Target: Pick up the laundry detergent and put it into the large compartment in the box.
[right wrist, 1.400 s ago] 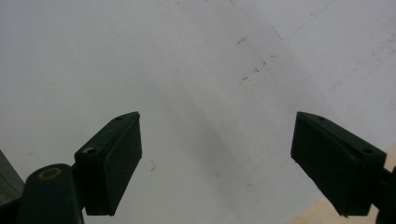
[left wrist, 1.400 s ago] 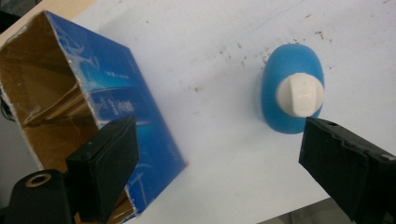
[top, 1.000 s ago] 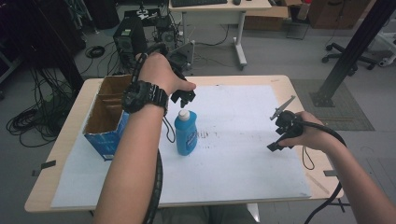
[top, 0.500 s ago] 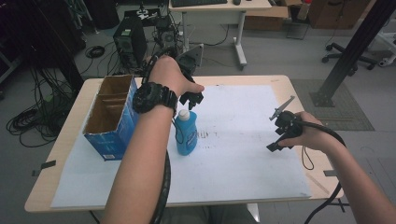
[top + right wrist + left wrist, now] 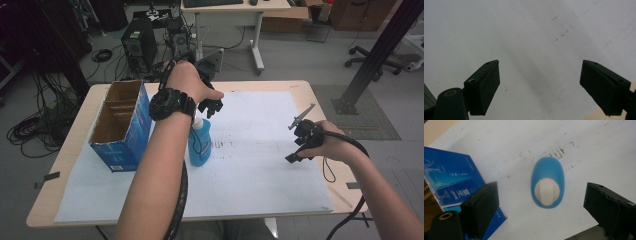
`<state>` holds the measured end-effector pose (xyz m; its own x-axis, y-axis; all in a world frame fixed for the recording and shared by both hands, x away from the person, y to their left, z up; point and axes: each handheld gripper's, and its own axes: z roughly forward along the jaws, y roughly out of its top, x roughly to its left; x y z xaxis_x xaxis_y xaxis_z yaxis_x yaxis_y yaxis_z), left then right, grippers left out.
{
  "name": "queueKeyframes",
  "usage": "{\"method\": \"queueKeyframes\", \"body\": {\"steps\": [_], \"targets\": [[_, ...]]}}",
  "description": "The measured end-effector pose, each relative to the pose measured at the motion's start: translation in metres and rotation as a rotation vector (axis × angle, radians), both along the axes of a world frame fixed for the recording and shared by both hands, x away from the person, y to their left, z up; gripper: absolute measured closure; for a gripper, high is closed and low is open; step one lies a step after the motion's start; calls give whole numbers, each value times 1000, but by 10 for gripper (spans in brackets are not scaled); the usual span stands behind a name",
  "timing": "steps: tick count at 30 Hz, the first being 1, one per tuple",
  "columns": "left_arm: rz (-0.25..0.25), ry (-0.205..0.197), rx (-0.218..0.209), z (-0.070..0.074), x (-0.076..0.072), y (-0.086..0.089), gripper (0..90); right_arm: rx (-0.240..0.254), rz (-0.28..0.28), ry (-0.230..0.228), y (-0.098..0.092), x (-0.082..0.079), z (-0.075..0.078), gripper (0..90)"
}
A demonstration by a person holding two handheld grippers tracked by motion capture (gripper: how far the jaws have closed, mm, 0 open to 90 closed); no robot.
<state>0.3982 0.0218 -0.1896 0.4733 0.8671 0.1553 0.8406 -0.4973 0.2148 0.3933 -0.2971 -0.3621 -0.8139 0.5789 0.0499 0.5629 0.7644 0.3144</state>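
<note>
Blue bottle (image 5: pixel 548 185) stands untouched beneath the left gripper (image 5: pixel 541 202), its fingers (image 5: pixel 481 207) spread wide.

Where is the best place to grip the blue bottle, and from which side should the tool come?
Probably from above: the blue bottle stands upright beside the blue box, white cap up. The left tool hangs over it, jaws open. Closing on the narrow sides below the cap looks safest.
</note>
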Motion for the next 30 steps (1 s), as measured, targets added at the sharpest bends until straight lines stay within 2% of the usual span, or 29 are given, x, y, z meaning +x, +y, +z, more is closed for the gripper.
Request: {"method": "queueKeyframes", "body": {"steps": [14,30], "targets": [[-18,15,1,-10,1,-5,132,-1,0,6,0,-1,-4,166],[-16,46,-14,-35,9,-3,132,-2,2,15,2,-1,-10,166]]}}
